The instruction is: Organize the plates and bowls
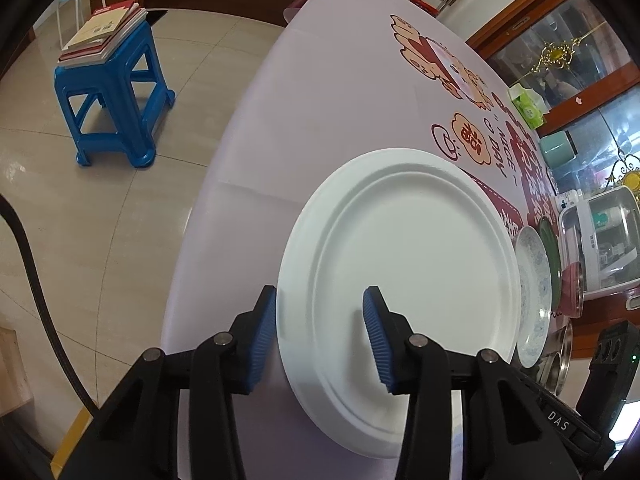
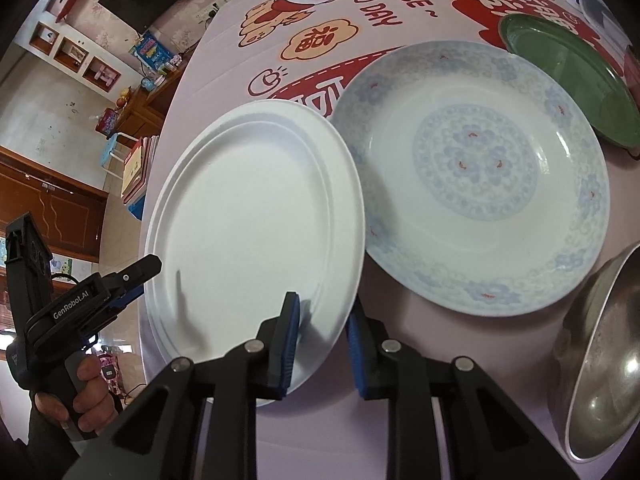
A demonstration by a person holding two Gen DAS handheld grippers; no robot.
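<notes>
A white paper plate (image 1: pixel 412 280) (image 2: pixel 248 208) lies near the left edge of the table, on the printed tablecloth (image 1: pixel 320 100); layered rims at its left side suggest a stack. My left gripper (image 1: pixel 320 292) (image 2: pixel 148 278) straddles its left rim, one pad outside the edge and one over the inside, with a clear gap. At the near right rim my right gripper (image 2: pixel 324 300) stands narrowly open across the edge, its pads not visibly pressing. The white plate overlaps the edge of a blue-patterned plate (image 2: pixel 480 184) (image 1: pixel 532 292) beside it.
A green plate (image 2: pixel 572 80) (image 1: pixel 550 248) sits beyond the patterned one, and a steel bowl (image 2: pixel 600 360) at the near right. A white appliance (image 1: pixel 600 240) and a tissue pack (image 1: pixel 528 106) line the table's far side. On the floor stands a blue stool (image 1: pixel 116 112) with books.
</notes>
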